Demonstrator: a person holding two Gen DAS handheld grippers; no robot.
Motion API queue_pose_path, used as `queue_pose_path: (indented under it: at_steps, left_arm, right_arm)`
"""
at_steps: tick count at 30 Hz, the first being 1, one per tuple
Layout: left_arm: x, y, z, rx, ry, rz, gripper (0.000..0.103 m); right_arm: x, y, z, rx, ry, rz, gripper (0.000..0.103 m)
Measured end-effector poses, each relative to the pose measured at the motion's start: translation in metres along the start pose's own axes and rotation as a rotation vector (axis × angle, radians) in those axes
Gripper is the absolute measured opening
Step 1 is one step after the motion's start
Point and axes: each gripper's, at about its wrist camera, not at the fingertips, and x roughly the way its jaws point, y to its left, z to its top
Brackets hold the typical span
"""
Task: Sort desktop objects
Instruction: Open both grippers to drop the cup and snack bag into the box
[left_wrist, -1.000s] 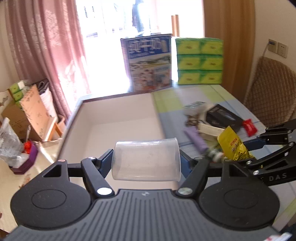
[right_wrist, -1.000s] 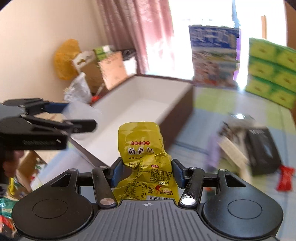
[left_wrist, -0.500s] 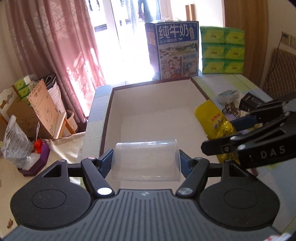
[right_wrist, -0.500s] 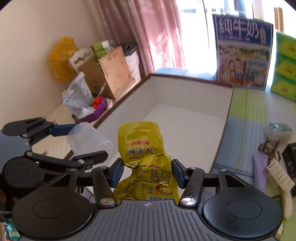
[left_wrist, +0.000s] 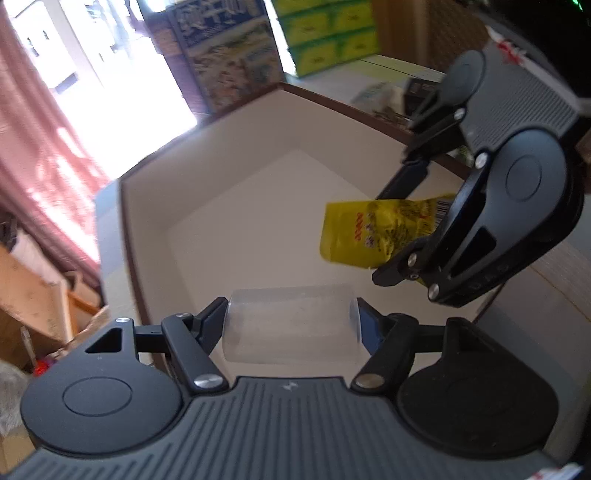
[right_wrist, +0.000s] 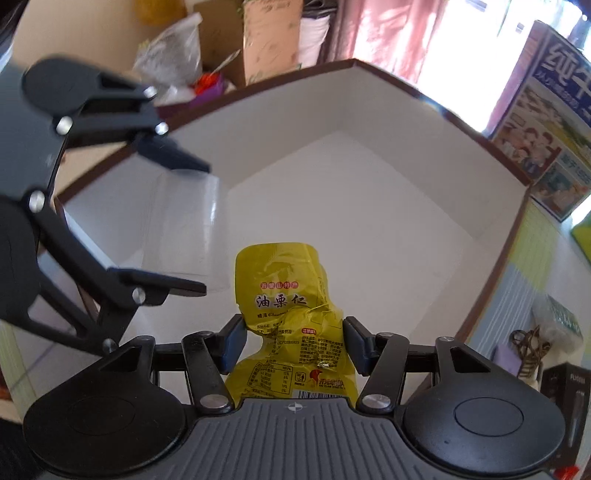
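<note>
Both hand-held grippers have been carried from beside the box to positions over its interior since the earlier frames, and both views are now tilted. Left hand-held gripper (left_wrist: 291, 325): closed on a clear plastic cup (left_wrist: 291, 325), which is held on its side between the blue-padded fingers, above the near part of the box floor; the same cup (right_wrist: 184, 229) is seen from the right wrist view, clamped between the two black fingers of the left hand-held gripper (right_wrist: 184, 229). Right hand-held gripper (right_wrist: 293, 343): closed on a yellow snack packet (right_wrist: 291, 317) printed with Chinese characters, gripped at its crumpled middle with the top end projecting forward over the box; in the left wrist view this packet (left_wrist: 373, 232) is seen projecting from the right hand-held gripper (left_wrist: 402, 236), above the right side of the box floor. Storage box (left_wrist: 147, 221): large, open-topped, white inside with a dark brown rim; nothing is seen lying on its visible floor. Milk carton case (left_wrist: 225, 51): stood beyond the far corner of the box. Green tissue packs (left_wrist: 328, 29): stacked beside the case. Surface (right_wrist: 532, 258): covered with a striped cloth, with small items blurred at the right, among them a black box (right_wrist: 565, 380). Pink curtain (left_wrist: 40, 147): hung at the left of the window.
</note>
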Motion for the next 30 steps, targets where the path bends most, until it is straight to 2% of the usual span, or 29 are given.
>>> queue_pose_path:
  at_steps: [3,5,8,15,17,21,23,25,30]
  left_arm:
    - [0.009,0.007,0.005,0.027,0.026,-0.050,0.069]
    - [0.021,0.010,0.006,0.058,0.074,-0.034,0.069]
    - [0.036,0.015,0.005,0.052,0.128,-0.041,0.066]
    - [0.045,0.017,0.000,0.027,0.161,-0.054,0.066]
    - [0.045,0.019,-0.001,0.025,0.160,-0.048,0.069]
    - [0.041,0.018,-0.006,0.041,0.160,-0.035,0.073]
    - [0.039,0.019,-0.005,0.036,0.161,-0.026,0.074]
    - [0.037,0.018,-0.003,0.036,0.155,-0.015,0.077]
    - [0.028,0.020,-0.001,0.020,0.134,-0.002,0.083]
  right_arm:
    - [0.008,-0.001,0.000,-0.001,0.015,0.002,0.054]
    - [0.012,-0.003,-0.002,-0.003,0.022,0.004,0.054]
    - [0.018,-0.003,-0.003,-0.016,0.035,-0.001,0.054]
    - [0.027,-0.010,-0.007,-0.014,0.029,-0.005,0.058]
    - [0.028,-0.011,-0.008,-0.026,0.017,-0.012,0.066]
    - [0.024,-0.013,-0.011,-0.039,-0.015,-0.001,0.073]
    - [0.021,-0.016,-0.012,-0.039,-0.032,-0.002,0.084]
    - [0.015,-0.018,-0.016,-0.031,-0.051,0.003,0.089]
    - [0.003,-0.023,-0.017,-0.017,-0.086,0.025,0.094]
